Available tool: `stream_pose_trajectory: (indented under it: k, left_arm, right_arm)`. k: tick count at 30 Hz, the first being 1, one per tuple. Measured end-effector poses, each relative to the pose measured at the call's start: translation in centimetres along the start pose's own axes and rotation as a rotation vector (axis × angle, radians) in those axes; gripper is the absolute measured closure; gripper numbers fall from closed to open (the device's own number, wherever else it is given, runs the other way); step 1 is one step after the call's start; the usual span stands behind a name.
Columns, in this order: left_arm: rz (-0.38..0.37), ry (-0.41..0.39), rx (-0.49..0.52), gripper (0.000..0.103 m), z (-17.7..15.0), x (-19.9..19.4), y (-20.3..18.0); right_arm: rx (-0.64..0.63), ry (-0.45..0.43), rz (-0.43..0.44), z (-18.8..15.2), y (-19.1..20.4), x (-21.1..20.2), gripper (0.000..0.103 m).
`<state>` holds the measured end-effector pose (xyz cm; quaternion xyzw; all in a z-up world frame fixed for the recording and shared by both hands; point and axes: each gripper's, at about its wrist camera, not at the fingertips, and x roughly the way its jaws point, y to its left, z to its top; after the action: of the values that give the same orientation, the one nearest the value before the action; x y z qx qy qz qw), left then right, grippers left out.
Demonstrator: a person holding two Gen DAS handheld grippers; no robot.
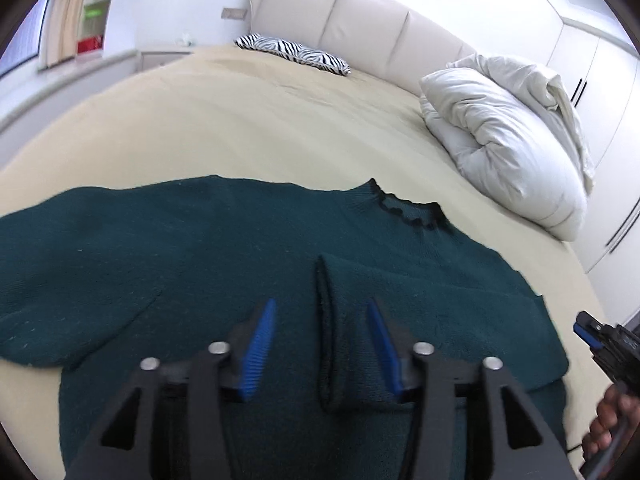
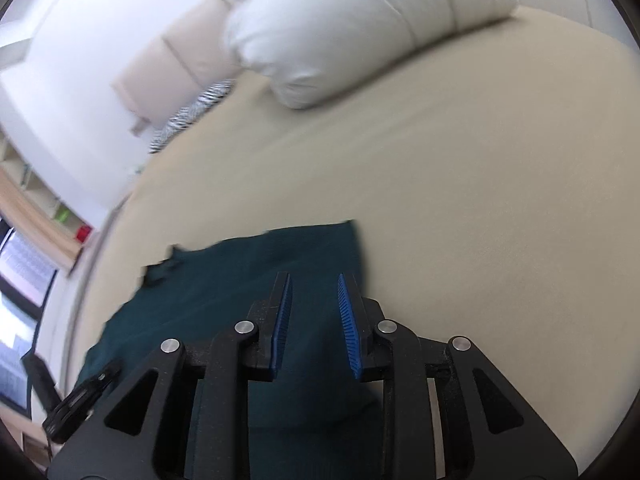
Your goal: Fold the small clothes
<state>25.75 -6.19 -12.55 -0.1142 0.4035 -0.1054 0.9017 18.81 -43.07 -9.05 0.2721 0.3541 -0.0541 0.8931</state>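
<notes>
A dark green knit sweater (image 1: 200, 256) lies flat on the beige bed, its black-trimmed collar (image 1: 408, 210) toward the far right. One sleeve (image 1: 348, 320) is folded across the body. My left gripper (image 1: 322, 308) is open just above that sleeve, holding nothing. My right gripper (image 2: 314, 284) is open over the sweater's edge (image 2: 240, 280), empty; it also shows at the right border of the left wrist view (image 1: 592, 332), held by a hand.
The beige bed sheet (image 1: 240, 120) stretches beyond the sweater. A bunched white duvet (image 1: 512, 132) lies at the right. A zebra-print pillow (image 1: 292, 52) sits by the cream headboard (image 1: 360, 12). White wardrobes stand at the far right.
</notes>
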Motion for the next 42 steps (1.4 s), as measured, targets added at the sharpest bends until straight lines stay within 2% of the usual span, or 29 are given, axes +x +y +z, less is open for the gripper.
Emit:
stream_pose_trajectory:
  k: [1, 3, 4, 5, 7, 9, 10, 11, 13, 16, 17, 20, 22, 25, 29, 35, 42]
  left_arm:
    - [0.027, 0.032, 0.024, 0.051, -0.3, 0.8, -0.2]
    - [0.04, 0.037, 0.041, 0.05, -0.6, 1.4, -0.2]
    - [0.039, 0.038, 0.04, 0.05, -0.5, 1.4, -0.2]
    - [0.037, 0.042, 0.039, 0.05, -0.4, 1.3, -0.1]
    - [0.023, 0.034, 0.029, 0.05, -0.2, 0.8, 0.2]
    - [0.022, 0.029, -0.008, 0.05, -0.1, 0.0, 1.2]
    - [0.017, 0.031, -0.027, 0.05, -0.1, -0.3, 1.4]
    - [0.012, 0.024, -0.054, 0.05, -0.2, -1.4, 2.0]
    - [0.006, -0.001, -0.063, 0.05, -0.3, -3.4, 2.7]
    - [-0.004, -0.057, -0.1, 0.045, -1.0, -8.4, 5.9]
    - [0.002, -0.07, -0.135, 0.038, -1.5, -9.8, 7.6]
    - [0.003, -0.098, -0.269, 0.037, -3.1, -13.4, 13.3]
    - [0.021, -0.11, -0.37, 0.036, -4.5, -15.5, 17.4]
    - [0.022, -0.132, -0.565, 0.036, -6.6, -17.8, 24.2]
    - [-0.029, -0.182, -0.825, 0.036, -9.3, -19.5, 31.5]
    - [-0.098, -0.261, -0.979, 0.036, -9.9, -19.7, 36.2]
    - [-0.129, -0.315, -1.151, 0.038, -8.6, -17.6, 39.7]
  right_arm:
    - [-0.03, 0.013, 0.014, -0.6, 0.8, 0.1, 0.079]
    - [-0.061, 0.077, -0.004, -1.8, 1.1, 1.8, 0.079]
    - [-0.06, 0.166, -0.05, -2.7, 0.4, 3.9, 0.076]
    - [-0.057, 0.191, -0.045, -3.3, -0.2, 4.8, 0.076]
    - [-0.054, 0.134, -0.022, -3.5, -0.3, 3.8, 0.077]
    - [-0.044, 0.103, -0.062, -3.3, 0.4, 2.2, 0.076]
    - [-0.05, 0.063, -0.072, -3.4, 0.8, 1.3, 0.073]
    - [-0.05, 0.054, -0.075, -3.7, 0.8, 1.2, 0.062]
    - [-0.068, 0.093, -0.044, -4.6, 0.4, 2.5, 0.05]
    - [-0.128, 0.091, -0.095, -4.5, 1.4, 1.8, 0.05]
    - [-0.104, 0.071, -0.108, -4.3, 1.6, 0.9, 0.05]
    - [-0.081, -0.057, -0.052, -4.1, 3.2, -3.8, 0.05]
    - [-0.092, -0.091, -0.01, -4.9, 4.8, -6.0, 0.047]
    - [-0.105, -0.064, 0.08, -7.2, 7.6, -7.7, 0.045]
    - [-0.047, 0.045, 0.241, -11.2, 10.7, -8.0, 0.045]
    - [-0.032, 0.181, 0.314, -16.2, 14.0, -7.7, 0.045]
    - [-0.059, 0.189, 0.33, -16.7, 15.9, -8.8, 0.045]
